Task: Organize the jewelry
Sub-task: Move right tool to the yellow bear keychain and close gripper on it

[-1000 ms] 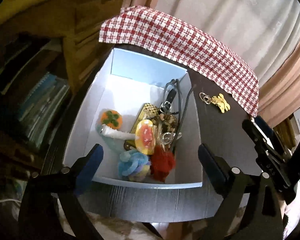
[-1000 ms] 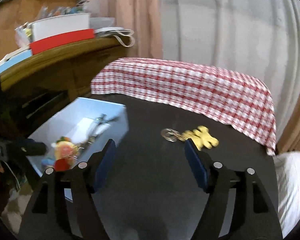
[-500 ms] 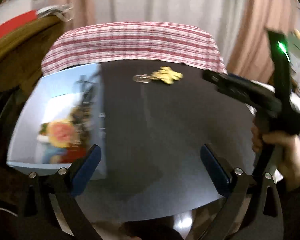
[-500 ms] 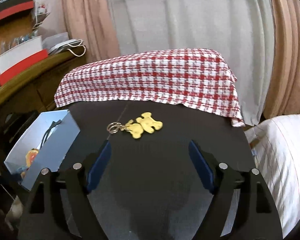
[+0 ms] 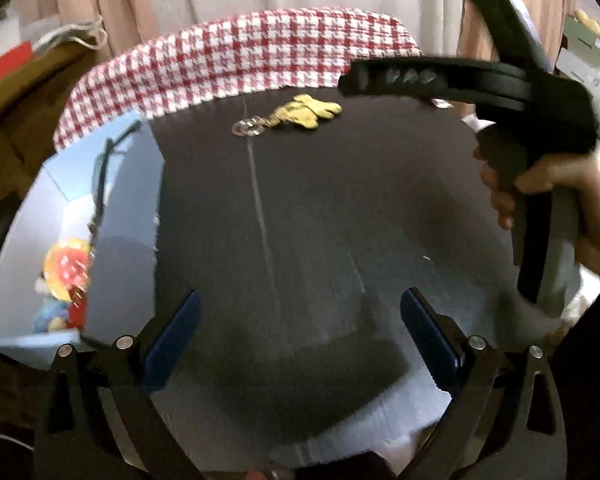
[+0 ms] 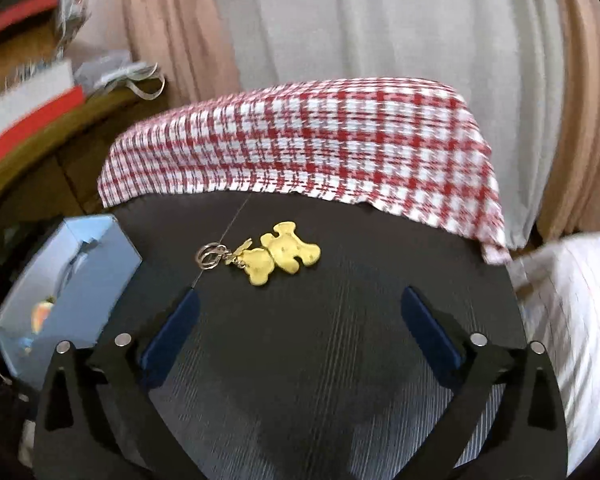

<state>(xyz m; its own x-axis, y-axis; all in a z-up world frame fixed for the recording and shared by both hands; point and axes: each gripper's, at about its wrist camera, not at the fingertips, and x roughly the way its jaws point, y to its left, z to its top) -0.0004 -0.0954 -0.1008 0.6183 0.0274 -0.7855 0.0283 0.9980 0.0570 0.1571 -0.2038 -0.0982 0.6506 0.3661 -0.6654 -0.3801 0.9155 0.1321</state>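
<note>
A yellow bear keychain (image 6: pixel 280 254) with a metal ring (image 6: pixel 210 256) lies on the dark table (image 6: pixel 340 360), just ahead of my right gripper (image 6: pixel 300 296). That gripper's jaws are opening wide and nothing is between them. My left gripper (image 5: pixel 300 300) hangs open and empty over bare tabletop, with the keychain (image 5: pixel 308 110) far ahead. A light blue box (image 5: pixel 132 208) at the left holds several colourful charms (image 5: pixel 66 264). In the left wrist view a hand (image 5: pixel 560 176) holds the right tool's black body (image 5: pixel 540 92) at the right.
A red and white checked cloth (image 6: pixel 320 140) covers the table's far end. The blue box (image 6: pixel 80 272) stands at the left edge. A wooden shelf with red and white boxes (image 6: pixel 28 116) is beyond it. White bedding (image 6: pixel 572 312) lies right of the table.
The left gripper swung from above the box to the right, over the table's middle. The right gripper came nearer the keychain and its jaws spread wider.
</note>
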